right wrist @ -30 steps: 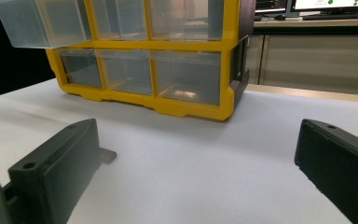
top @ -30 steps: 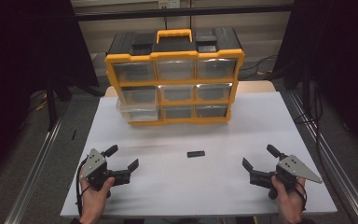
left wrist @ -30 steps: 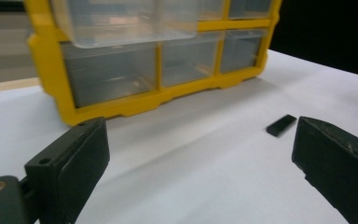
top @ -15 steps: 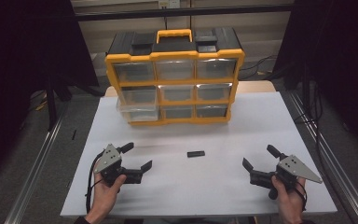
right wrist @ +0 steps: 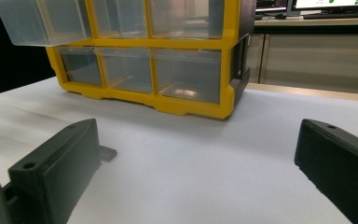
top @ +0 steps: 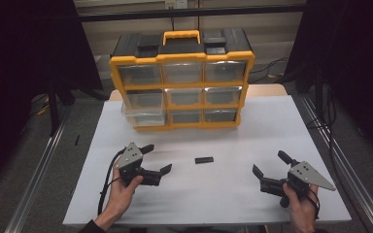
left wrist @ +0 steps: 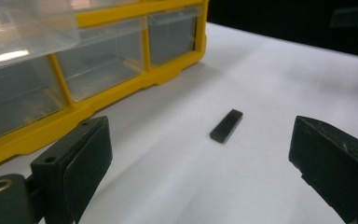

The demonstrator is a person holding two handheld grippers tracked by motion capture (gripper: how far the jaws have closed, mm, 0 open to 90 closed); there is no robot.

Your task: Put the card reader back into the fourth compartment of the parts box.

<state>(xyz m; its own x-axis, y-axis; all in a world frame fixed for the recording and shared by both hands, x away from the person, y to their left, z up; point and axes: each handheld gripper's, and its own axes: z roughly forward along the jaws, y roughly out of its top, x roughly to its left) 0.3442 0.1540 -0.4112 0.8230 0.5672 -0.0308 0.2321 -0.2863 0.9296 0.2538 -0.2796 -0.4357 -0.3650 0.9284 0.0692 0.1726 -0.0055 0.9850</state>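
Change: the left tool (top: 154, 159) has moved in from the tabletop's left edge toward the bar over the last second; the right tool (top: 271, 169) and the bar have stayed put.
Tabletop: white (top: 233, 194), matte, on a pale wood top that shows at its far corners.
Room: dim, with dark curtains at both sides, a grey floor with metal rails along the tabletop, and a light cabinet and monitors behind in the right gripper view.
Organizer: yellow and black (top: 181, 80), nine clear drawers, standing at the far middle of the tabletop; its lower-left drawer (top: 143, 115) juts out.
Bar: small, flat, black (top: 204, 159), lying on the tabletop between the two tools, nearer the left one and touching neither.
Bar axis: long axis across the tabletop, left to right, in the high view; in the left gripper view the bar (left wrist: 226, 125) lies ahead between the jaws, slanting away to the right.
Writing: none legible.
Left tool: released, jaws wide, holding nothing.
Right tool: released, jaws wide, holding nothing.
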